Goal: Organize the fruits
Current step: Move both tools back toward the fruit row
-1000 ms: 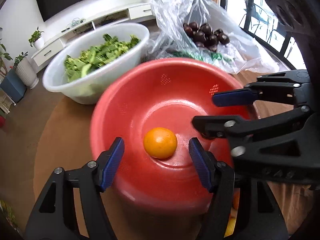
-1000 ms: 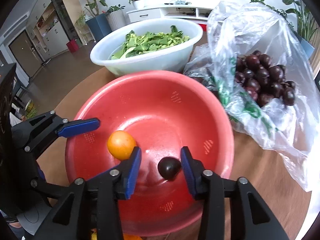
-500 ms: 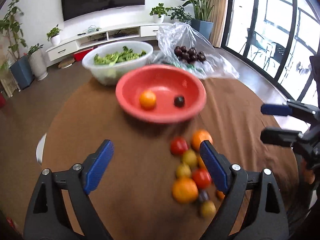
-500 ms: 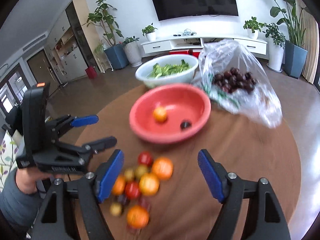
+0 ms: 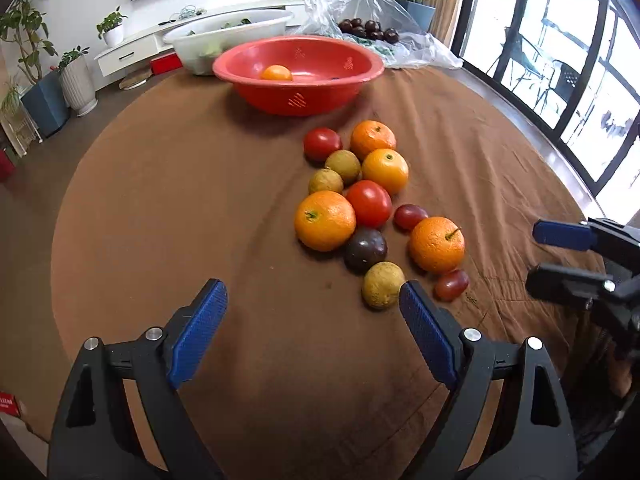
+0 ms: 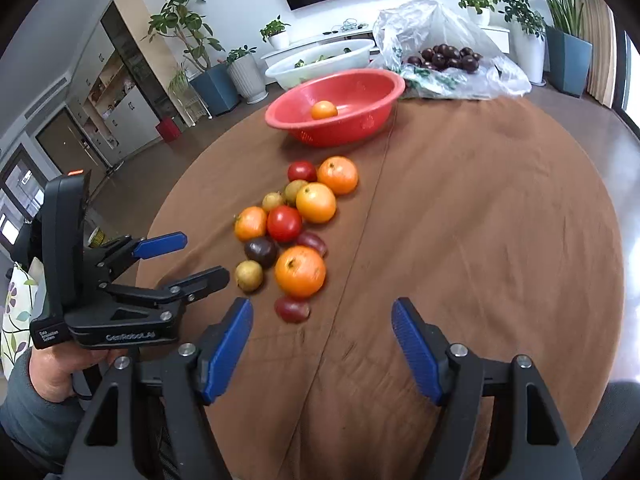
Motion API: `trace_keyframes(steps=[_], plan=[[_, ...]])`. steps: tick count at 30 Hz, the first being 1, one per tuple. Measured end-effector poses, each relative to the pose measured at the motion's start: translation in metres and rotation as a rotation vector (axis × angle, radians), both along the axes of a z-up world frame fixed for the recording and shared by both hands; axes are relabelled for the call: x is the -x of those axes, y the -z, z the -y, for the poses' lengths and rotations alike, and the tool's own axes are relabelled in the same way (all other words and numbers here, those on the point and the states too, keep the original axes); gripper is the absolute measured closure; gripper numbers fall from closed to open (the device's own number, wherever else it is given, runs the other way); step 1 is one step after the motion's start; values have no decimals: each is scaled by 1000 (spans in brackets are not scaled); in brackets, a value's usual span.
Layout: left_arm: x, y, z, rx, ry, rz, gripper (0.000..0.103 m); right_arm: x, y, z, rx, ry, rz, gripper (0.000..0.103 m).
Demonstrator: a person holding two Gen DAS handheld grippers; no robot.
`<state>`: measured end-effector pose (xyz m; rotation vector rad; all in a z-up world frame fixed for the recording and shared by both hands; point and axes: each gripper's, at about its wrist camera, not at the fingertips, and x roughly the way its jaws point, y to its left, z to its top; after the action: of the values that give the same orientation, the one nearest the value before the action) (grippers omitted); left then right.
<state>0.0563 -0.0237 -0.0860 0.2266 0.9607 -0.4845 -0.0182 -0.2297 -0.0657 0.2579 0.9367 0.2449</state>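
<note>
A red bowl (image 5: 296, 96) (image 6: 340, 128) at the far side of the brown table holds one orange (image 5: 276, 73) (image 6: 324, 110). A cluster of loose fruit lies on the cloth: oranges (image 5: 325, 220) (image 6: 300, 271), red tomatoes (image 5: 368, 203), a dark plum (image 5: 365, 249), yellowish fruits (image 5: 383, 285) and small red plums (image 6: 292, 309). My left gripper (image 5: 311, 286) (image 6: 205, 256) stands open above the near cloth, left of the cluster, holding nothing. My right gripper (image 6: 322, 304) (image 5: 536, 256) hovers near the front of the cluster, its jaws closing with nothing between them.
Behind the red bowl stand a white bowl of greens (image 5: 240, 28) (image 6: 320, 62) and a clear plastic bag of dark plums (image 5: 368, 30) (image 6: 444, 56). A person's hand (image 6: 60, 376) grips the left tool. The round table's edge curves close on both sides.
Both grippers let go of an orange and a dark plum inside the red bowl, opened wide, and drew back to the near side of the table above the loose fruit.
</note>
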Motion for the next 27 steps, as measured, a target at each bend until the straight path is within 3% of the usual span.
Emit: trace_keyframes(steps=[2,6,10,24,27], plan=[[3,2,5,-4,13,-2,16,2,2,-2,-1,1,-4,30],[-5,7,16,-1,33,-24,35,6,3,-1,-6,4,-3,32],[-8,11,21,16,48,-45,44,7,2,0,-10,10,-4,34],[-7,15,32,41,87,-64,51,6,7,2,-25,13,-27,38],[-7,15,34,47,89,-62,63,6,8,2,-23,15,-29,39]])
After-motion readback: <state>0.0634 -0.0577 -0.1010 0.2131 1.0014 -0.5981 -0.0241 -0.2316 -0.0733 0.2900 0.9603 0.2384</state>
